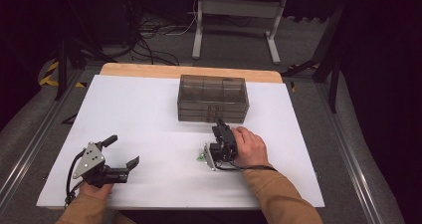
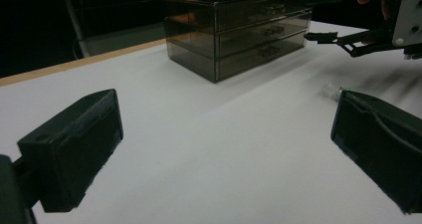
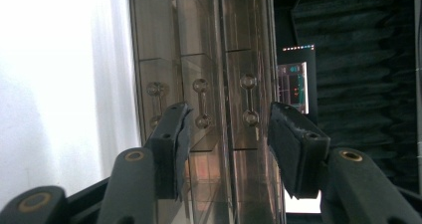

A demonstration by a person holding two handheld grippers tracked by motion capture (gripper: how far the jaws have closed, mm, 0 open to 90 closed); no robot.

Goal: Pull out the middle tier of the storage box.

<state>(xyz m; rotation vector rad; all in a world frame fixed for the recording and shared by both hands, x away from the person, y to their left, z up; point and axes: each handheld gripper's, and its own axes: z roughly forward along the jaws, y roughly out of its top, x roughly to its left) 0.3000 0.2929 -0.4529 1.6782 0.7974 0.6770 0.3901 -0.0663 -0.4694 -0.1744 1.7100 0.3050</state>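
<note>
Looking along the right tongs (image 3: 226, 129), the right gripper view shows what the high view cannot: the three small dumbbell-shaped drawer handles (image 3: 201, 104) of the smoky clear drawer box (image 3: 199, 59), turned on its side in this view because the hand is rolled. The two padded jaws stand partly open, one on each side of the handles; the middle handle and the one beside it lie between them, and nothing is pinched. Whether a pad touches the drawer front cannot be told.

The high view gives the layout instead. The drawer box (image 1: 213, 98) sits toward the far middle of the white desk (image 1: 149, 124), three drawers stacked. The right hand (image 1: 250, 147) lies on the desk just in front of the box, the sleeve coming in from the bottom right, the right tongs (image 1: 219, 122) pointing away from the person at the lower drawer fronts. A small greenish object (image 1: 200, 158) lies on the desk beside that gripper's body; what it is cannot be told.

The left hand (image 1: 94, 189) rests near the front left corner, well apart from the box, its left tongs (image 1: 123, 151) spread wide and empty.

The left gripper view shows the left tongs (image 2: 224, 134) over bare desk, the drawer box (image 2: 239, 30) farther off, and the other gripper (image 2: 348, 37) level at its drawers.
</note>
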